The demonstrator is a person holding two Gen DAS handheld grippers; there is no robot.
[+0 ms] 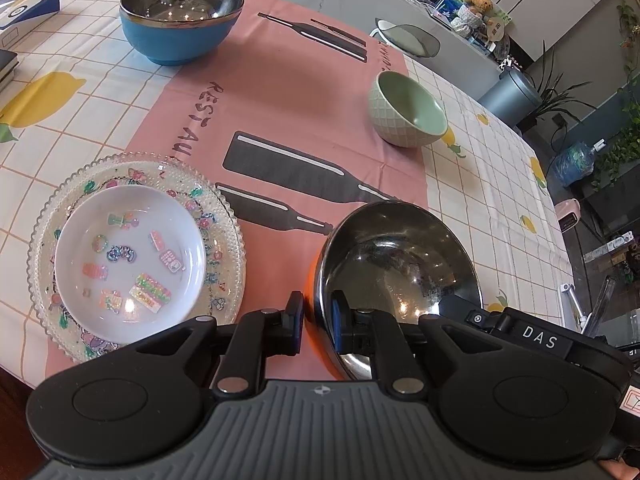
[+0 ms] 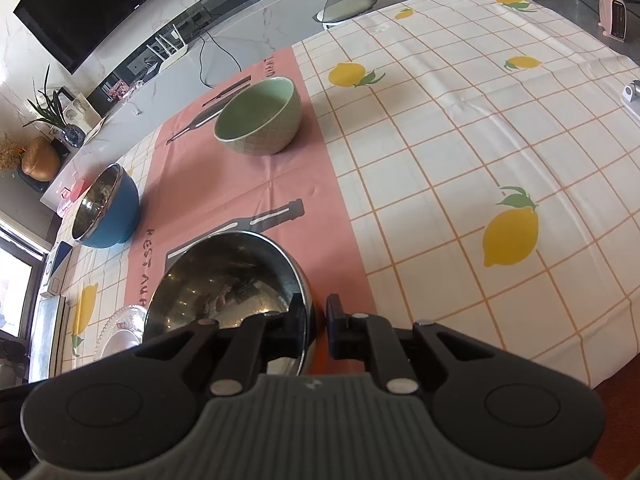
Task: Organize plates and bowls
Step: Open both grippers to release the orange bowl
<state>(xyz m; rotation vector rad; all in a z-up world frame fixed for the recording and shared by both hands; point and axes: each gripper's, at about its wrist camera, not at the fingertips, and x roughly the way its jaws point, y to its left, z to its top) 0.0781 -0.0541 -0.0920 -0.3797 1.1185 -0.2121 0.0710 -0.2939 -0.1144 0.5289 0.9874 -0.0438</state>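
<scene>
An orange bowl with a steel inside (image 1: 396,264) sits tilted at the near edge of the pink mat; both grippers pinch its rim. My left gripper (image 1: 318,320) is shut on its left rim. My right gripper (image 2: 316,328) is shut on its right rim (image 2: 224,280), and its body shows in the left wrist view (image 1: 532,336). A white dish (image 1: 128,256) lies in a clear glass plate (image 1: 228,216) at the left. A blue steel-lined bowl (image 1: 180,16) stands at the far left, also in the right wrist view (image 2: 106,208). A green bowl (image 1: 408,108) stands at the far right of the mat, also in the right wrist view (image 2: 260,116).
The table has a lemon-check cloth (image 2: 460,140) with a pink mat (image 1: 288,100) in the middle. A blue-white box (image 1: 28,12) and books lie at the far left. A covered dish (image 2: 348,0) sits on the counter behind. The table edge runs close on the right.
</scene>
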